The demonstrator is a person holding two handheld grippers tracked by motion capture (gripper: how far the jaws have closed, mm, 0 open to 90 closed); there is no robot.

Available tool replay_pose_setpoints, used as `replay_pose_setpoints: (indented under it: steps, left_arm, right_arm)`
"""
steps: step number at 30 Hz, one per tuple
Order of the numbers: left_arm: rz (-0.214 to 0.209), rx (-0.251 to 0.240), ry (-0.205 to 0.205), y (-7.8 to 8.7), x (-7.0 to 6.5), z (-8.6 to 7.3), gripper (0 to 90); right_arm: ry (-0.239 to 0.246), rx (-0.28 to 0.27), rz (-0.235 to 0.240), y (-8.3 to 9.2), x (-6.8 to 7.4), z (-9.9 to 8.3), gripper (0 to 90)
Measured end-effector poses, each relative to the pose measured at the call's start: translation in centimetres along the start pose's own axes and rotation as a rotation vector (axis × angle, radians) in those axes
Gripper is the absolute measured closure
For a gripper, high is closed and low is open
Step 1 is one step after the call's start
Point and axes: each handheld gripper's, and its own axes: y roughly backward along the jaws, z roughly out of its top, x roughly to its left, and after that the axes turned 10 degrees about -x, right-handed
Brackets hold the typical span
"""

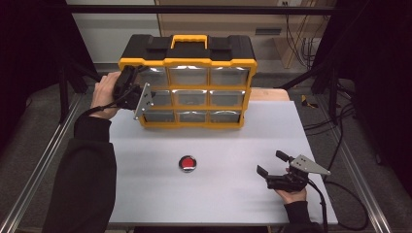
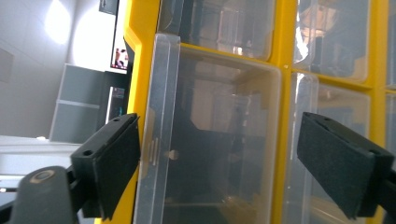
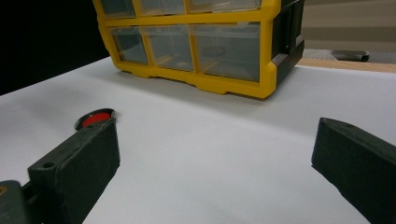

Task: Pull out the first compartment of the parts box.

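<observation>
- Reaching my left gripper [image 1: 137, 93] up to the left column of the yellow organizer [image 1: 188, 87], right at the clear drawers [image 2: 210, 135] on that side.
- In the left gripper view my jaws stand wide apart with a drawer front sitting between them, but the pads aren't pressing on anything, so no grip so far. I can't tell for sure which row this drawer is in; from the high view it looks like the middle-left one.
- My right gripper [image 1: 272, 163] hovers low over the white table [image 1: 233, 194] near the front right corner, jaws apart, nothing in them.
- The little red disc [image 1: 187, 163] lies flat on the table, well apart from both grippers, in front of the organizer.
- My read on the step: I'm lining up to pull a drawer open, probably so the disc can go in.
- Next move calls for squaring the pads on the drawer's lip or handle edge, closing on it, then pulling straight out. If I come in crooked the pads could slip off the slick plastic or drag the whole box.
</observation>
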Motion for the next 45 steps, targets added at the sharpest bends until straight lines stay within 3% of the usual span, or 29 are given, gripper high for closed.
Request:
replay_pose_setpoints:
  steps: [8,16,25,36,45]
  left_arm:
    - [0.030,0.005,-0.053,0.08,-0.16,-0.36,21.6]
    - [0.068,0.020,-0.137,0.16,-0.40,-0.44,32.0]
    - [0.120,0.029,-0.180,0.29,-0.41,-0.35,49.2]
    - [0.163,0.032,-0.185,0.37,-0.27,-0.23,63.1]
    - [0.183,0.045,-0.231,0.37,-0.24,0.00,73.4]
  right_arm:
    - [0.001,-0.002,-0.002,0.04,-0.03,0.03,1.4]
    - [0.002,-0.006,-0.002,0.07,-0.05,0.06,1.4]
    - [0.002,-0.006,-0.007,0.09,-0.11,0.07,1.4]
    - [-0.005,-0.002,-0.005,0.06,-0.06,0.06,1.4]
    - [0.000,-0.004,-0.007,0.11,-0.10,0.08,1.4]
